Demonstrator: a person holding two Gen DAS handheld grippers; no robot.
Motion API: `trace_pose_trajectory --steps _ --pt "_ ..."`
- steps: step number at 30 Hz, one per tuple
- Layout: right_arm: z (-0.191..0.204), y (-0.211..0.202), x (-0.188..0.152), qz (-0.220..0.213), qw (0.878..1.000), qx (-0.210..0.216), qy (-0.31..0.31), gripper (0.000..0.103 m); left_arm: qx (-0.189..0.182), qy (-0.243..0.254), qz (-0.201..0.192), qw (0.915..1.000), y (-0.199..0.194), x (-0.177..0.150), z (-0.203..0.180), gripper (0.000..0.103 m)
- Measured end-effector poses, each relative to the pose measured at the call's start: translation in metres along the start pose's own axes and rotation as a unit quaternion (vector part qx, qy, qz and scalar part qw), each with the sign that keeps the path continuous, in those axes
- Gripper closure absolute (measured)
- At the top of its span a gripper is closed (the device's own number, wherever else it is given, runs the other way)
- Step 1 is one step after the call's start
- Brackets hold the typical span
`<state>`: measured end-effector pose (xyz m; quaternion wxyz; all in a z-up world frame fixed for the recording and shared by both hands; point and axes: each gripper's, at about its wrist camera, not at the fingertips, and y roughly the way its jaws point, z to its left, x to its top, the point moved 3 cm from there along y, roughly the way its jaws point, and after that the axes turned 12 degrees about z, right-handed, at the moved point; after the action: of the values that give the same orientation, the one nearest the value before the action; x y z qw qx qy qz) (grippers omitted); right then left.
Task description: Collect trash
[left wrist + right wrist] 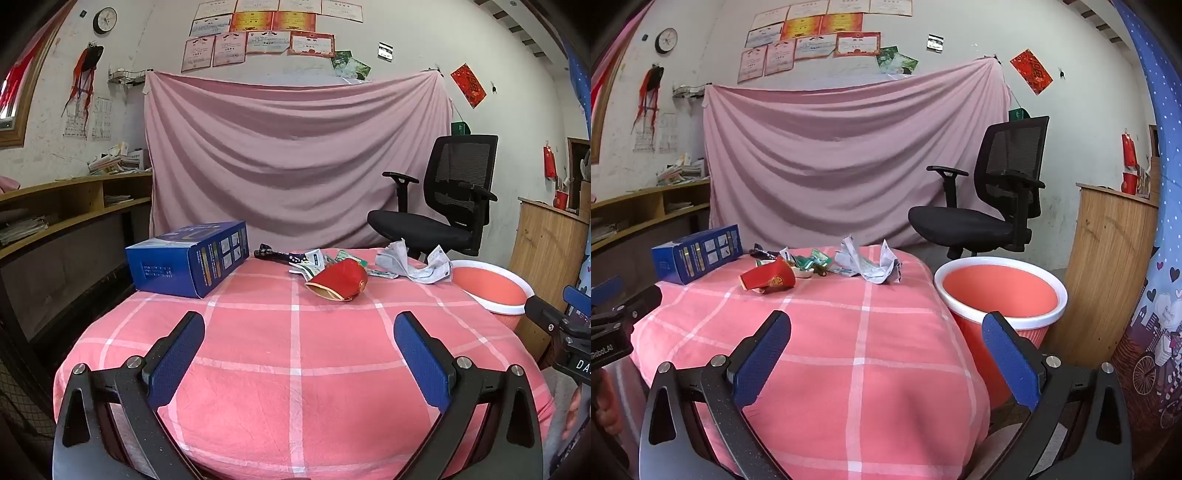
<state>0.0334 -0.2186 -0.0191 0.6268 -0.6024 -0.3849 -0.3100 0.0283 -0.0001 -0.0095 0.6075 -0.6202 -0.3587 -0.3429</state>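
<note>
Both tools gape wide, empty: left tool (299, 332), right tool (886, 332). Pink checked counter (258, 350) carries red cup (338, 279), crumpled paper (871, 266), blue box (188, 266). Orange bin (999, 291) just beside counter.

White letters "DA" on black plate of right claw body (576, 363), right edge of left wrist view; rest cut off. White "Robot.AI", start cut off, on black body of left claw (605, 352), left edge of right wrist view. Print on blue box (192, 264), wall certificates (258, 33), red wall poster (1031, 72), crumpled paper (871, 264): too small or blurred to read.
</note>
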Motion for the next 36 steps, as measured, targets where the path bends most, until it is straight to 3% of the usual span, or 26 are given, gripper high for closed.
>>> trace_pose_trajectory --steps 36 --pt "-0.0008 -0.0002 0.0000 -0.002 1.000 0.004 0.006 0.000 -0.003 0.000 0.003 1.0000 0.0016 -0.0018 0.0019 0.003"
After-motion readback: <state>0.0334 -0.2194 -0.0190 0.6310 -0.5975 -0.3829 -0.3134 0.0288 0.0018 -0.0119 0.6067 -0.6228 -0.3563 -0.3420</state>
